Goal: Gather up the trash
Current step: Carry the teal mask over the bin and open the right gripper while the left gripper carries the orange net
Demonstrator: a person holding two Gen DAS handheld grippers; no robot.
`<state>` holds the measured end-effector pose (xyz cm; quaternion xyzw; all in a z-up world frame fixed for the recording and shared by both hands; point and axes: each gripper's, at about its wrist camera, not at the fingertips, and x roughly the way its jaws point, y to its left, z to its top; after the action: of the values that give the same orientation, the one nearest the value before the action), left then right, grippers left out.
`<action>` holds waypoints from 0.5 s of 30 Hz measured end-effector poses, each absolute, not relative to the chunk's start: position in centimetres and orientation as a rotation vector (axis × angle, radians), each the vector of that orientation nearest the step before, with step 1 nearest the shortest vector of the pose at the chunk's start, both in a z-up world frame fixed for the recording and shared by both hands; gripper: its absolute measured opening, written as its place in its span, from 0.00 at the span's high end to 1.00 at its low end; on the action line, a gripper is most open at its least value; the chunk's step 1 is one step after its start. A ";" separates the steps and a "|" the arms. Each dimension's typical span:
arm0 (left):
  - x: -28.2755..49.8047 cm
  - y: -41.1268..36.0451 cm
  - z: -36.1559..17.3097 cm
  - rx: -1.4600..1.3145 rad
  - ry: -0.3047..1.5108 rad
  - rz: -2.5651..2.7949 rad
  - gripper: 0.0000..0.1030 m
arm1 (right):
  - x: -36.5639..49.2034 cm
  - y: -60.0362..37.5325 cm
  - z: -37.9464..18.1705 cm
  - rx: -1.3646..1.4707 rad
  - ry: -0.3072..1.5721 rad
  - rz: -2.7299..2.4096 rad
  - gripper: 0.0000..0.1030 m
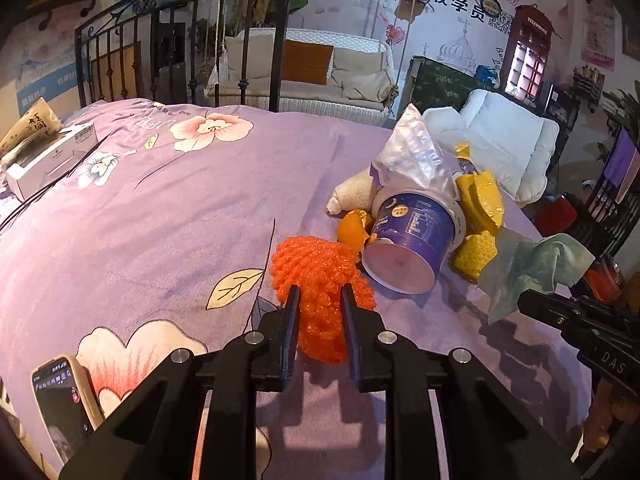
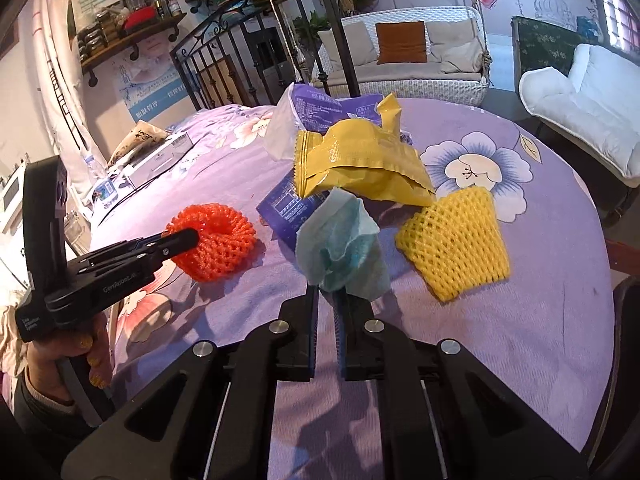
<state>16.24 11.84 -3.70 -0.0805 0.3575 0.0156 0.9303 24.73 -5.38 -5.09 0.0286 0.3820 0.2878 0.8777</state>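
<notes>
Netting (image 1: 320, 280), orange foam mesh, crumpled

A home-like room: floral-covered bed (image 1: 160, 200), wicker swing sofa (image 1: 320, 76), cluttered shelf (image 2: 132, 36).

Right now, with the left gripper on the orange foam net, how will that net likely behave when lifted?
The orange net is open-mesh foam, so probably very light. It bulges between the left gripper's fingers, so it likely squashes rather than resists. The textured mesh seems unlikely to slip.

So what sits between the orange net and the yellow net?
In the right wrist view, the teal tissue held by the right tool hangs between orange net and yellow net, purple wrapper behind.
</notes>
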 end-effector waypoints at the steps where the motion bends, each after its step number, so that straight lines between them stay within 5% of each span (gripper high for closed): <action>1: 15.7 11.7 -3.5 -0.171 0.725 0.025 0.80 | 24.3 -5.6 -5.0 0.065 0.793 0.600 0.92; 15: 11.5 7.4 -1.5 -0.170 0.656 -0.098 0.80 | 19.2 -10.4 -3.3 0.118 0.722 0.558 0.92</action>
<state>11.54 7.39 -1.50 -0.0834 0.3218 -0.0482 0.9419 19.18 -10.41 -3.32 0.0569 0.3485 0.2694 0.8960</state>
